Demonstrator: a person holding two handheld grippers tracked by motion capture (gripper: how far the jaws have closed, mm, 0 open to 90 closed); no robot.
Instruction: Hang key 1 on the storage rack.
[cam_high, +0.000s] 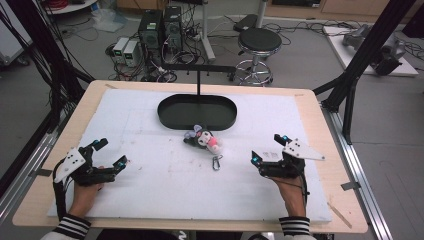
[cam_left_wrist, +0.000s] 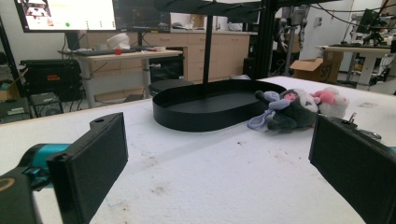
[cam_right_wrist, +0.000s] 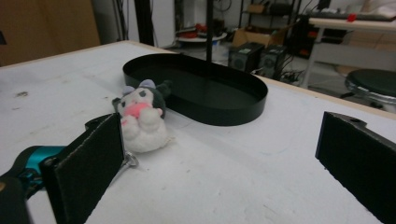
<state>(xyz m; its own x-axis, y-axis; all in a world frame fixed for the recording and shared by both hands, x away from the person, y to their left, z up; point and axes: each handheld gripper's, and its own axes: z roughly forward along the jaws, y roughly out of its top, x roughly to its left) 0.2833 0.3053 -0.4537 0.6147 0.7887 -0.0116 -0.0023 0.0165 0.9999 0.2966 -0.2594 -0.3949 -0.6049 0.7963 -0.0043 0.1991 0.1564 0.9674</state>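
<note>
- Your left gripper (cam_high: 111, 153) has its jaws spread wide with nothing between them; it rests low over the white pad (cam_high: 150, 190) at the near left of the desk (cam_high: 320, 120).
- Your right gripper (cam_high: 269, 148) likewise has its jaws spread apart and empty, sitting at the near right of the pad, well apart from the left one.
- Between the two grippers, a little farther from you, the plush toy (cam_high: 202, 138) lies on the pad: dark grey body, white face, a pink patch, and lilac ears.
- In the left gripper view the plush toy (cam_left_wrist: 299, 108) shows just above your right-hand jaw, lying on its side with a lilac loop toward the tray.
- In the right gripper view the plush toy (cam_right_wrist: 142, 116) sits just beyond the left-hand jaw, face toward the camera.
- A metal clip (cam_high: 216, 162) lies on the pad just on your side of the toy.
- The black oval tray (cam_high: 167, 114) stands just behind the toy, near the far edge of the pad; whether they touch, you cannot tell.
- A thin black post (cam_high: 199, 82) rises from behind the tray.
</note>
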